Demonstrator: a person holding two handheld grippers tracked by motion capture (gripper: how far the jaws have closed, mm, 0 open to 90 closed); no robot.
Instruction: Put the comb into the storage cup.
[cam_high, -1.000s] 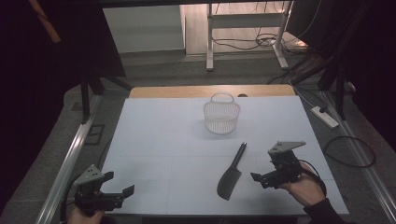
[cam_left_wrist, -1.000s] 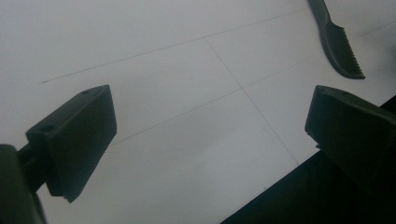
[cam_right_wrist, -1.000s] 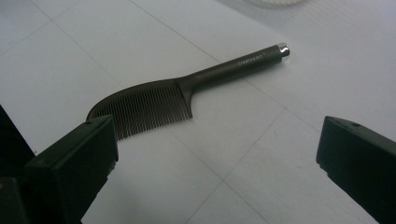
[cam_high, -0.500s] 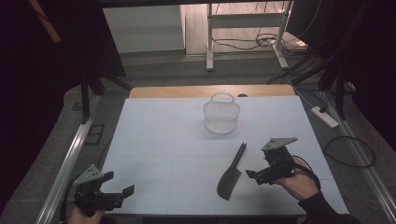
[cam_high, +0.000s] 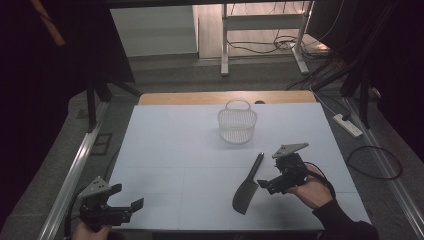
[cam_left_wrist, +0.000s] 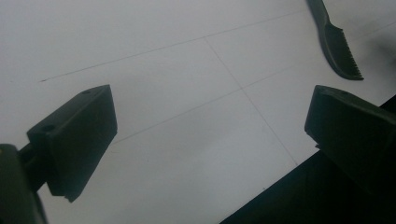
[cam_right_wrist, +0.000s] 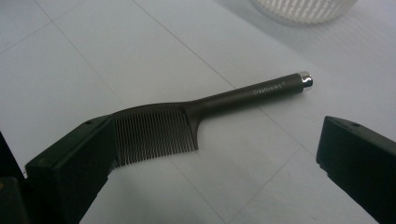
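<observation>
Jaws of right gripper (cam_high: 265, 184) wide apart beside comb (cam_high: 248, 187); left gripper (cam_high: 131, 207) likewise agape.

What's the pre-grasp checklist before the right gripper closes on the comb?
1. Right gripper open: ok, fingers spread wide in its own view.
2. Comb lying flat and free on the table: ok, nothing on it.
3. Comb between the fingers: not ok, it lies ahead of them and toward the left finger, not centred.
4. Finger contact with comb: cannot tell, the left finger overlaps the teeth in the right gripper view.
5. Basket out of the way: ok, it stands beyond the handle end, apart from it.
6. Left gripper clear: ok, open at the near left table edge.
</observation>
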